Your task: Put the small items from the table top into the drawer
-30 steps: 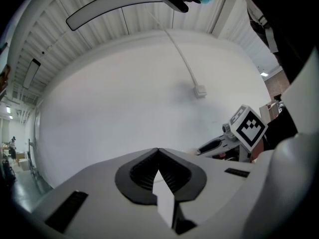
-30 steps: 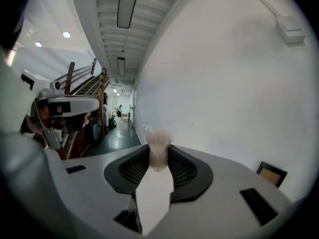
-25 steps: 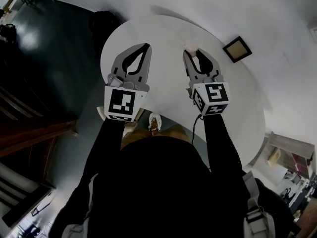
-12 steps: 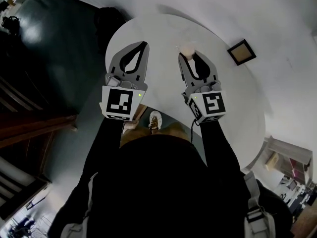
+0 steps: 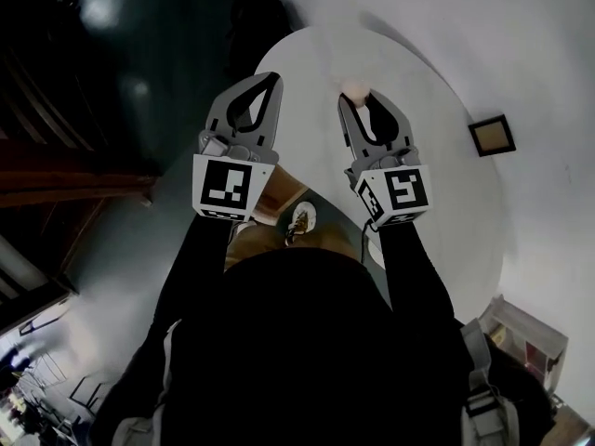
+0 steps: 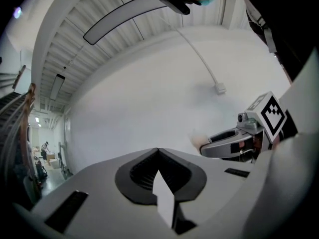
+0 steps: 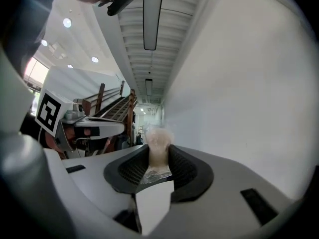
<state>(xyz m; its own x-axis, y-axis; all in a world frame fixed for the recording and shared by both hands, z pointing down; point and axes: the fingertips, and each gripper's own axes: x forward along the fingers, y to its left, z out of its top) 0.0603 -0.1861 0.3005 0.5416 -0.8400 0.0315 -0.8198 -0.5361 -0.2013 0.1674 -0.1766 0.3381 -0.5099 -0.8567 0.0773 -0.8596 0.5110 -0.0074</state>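
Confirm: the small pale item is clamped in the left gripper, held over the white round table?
Wrong gripper. The small pale item is clamped in the right gripper, as the right gripper view shows. In the left gripper view the left gripper has its jaws together with nothing between them. The rest holds: the head view shows it over the white round table.

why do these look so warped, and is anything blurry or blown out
Head view: strong fisheye curves the white table, and the floor at left is dark apart from a glare spot. Left gripper view: black vignette in the corners, and the wall looks hazy. Right gripper view: the pale item clamped between the jaws is soft at its top, and the ceiling lights are blown out.
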